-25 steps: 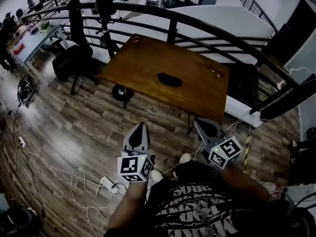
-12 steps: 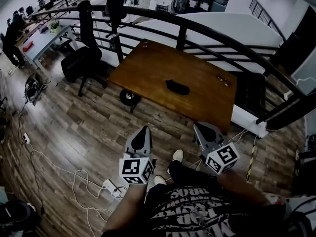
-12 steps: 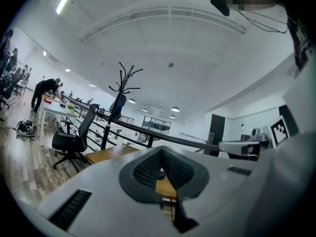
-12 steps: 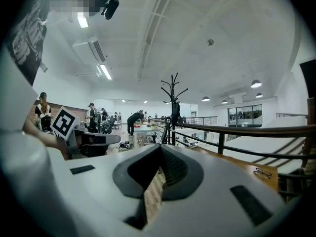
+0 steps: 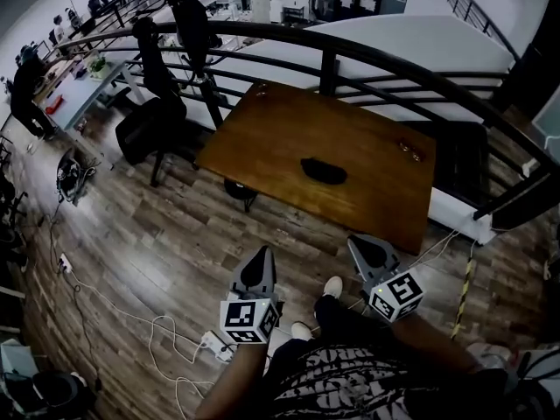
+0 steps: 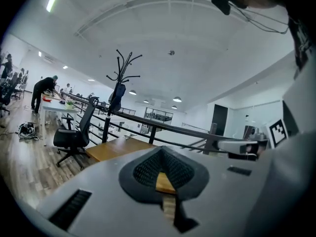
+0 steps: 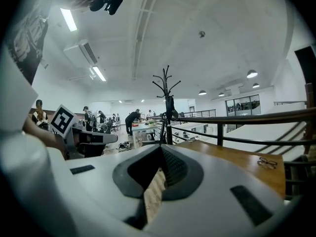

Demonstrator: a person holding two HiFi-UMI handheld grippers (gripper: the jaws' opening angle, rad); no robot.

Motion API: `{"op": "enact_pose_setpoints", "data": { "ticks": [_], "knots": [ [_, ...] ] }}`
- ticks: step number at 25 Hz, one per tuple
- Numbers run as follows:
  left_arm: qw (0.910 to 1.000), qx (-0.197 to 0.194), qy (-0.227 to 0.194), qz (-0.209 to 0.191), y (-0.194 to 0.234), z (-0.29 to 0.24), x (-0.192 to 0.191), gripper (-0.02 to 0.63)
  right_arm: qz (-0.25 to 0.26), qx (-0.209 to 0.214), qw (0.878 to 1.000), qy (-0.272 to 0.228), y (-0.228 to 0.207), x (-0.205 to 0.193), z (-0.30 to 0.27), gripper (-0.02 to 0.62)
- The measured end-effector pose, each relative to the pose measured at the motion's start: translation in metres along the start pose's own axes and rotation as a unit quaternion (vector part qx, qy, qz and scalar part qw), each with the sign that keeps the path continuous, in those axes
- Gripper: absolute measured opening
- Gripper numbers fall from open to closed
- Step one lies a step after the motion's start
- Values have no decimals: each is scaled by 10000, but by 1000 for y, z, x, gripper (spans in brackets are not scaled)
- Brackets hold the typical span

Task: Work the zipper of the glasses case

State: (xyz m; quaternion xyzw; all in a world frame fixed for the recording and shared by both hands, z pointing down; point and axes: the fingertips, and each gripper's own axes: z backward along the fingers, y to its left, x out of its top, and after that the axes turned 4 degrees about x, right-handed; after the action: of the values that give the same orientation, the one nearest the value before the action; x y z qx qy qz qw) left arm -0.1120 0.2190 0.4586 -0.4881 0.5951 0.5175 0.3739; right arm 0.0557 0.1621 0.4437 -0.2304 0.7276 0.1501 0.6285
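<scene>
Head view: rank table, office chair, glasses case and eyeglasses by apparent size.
1. table
2. office chair
3. glasses case
4. eyeglasses, barely a speck near the table's right edge

A power strip (image 5: pixel 214 345) lies on the floor (image 5: pixel 157 243) near the left hand-held gripper (image 5: pixel 261 256). Ahead of it stand a counter (image 5: pixel 262 138), an office chair (image 5: pixel 149 129) and a railing (image 5: pixel 330 70).

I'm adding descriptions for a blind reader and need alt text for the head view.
A dark glasses case lies untouched near the middle of a wooden table, with a curved black railing behind it. A person stands on the wooden floor short of the table, pointing the left tool and right tool toward it, both shut and empty.
</scene>
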Motion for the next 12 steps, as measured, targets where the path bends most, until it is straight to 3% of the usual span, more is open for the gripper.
{"op": "enact_pose_setpoints", "data": {
  "ticks": [5,12],
  "knots": [
    [9998,-121,135,-59,-8,-43,6,8,-183,-21,9998,23,-36,1,-19,-3],
    [9979,-244,487,351,-28,-99,-11,8,-264,-2,9996,73,-92,0,-29,-3]
  ]
}}
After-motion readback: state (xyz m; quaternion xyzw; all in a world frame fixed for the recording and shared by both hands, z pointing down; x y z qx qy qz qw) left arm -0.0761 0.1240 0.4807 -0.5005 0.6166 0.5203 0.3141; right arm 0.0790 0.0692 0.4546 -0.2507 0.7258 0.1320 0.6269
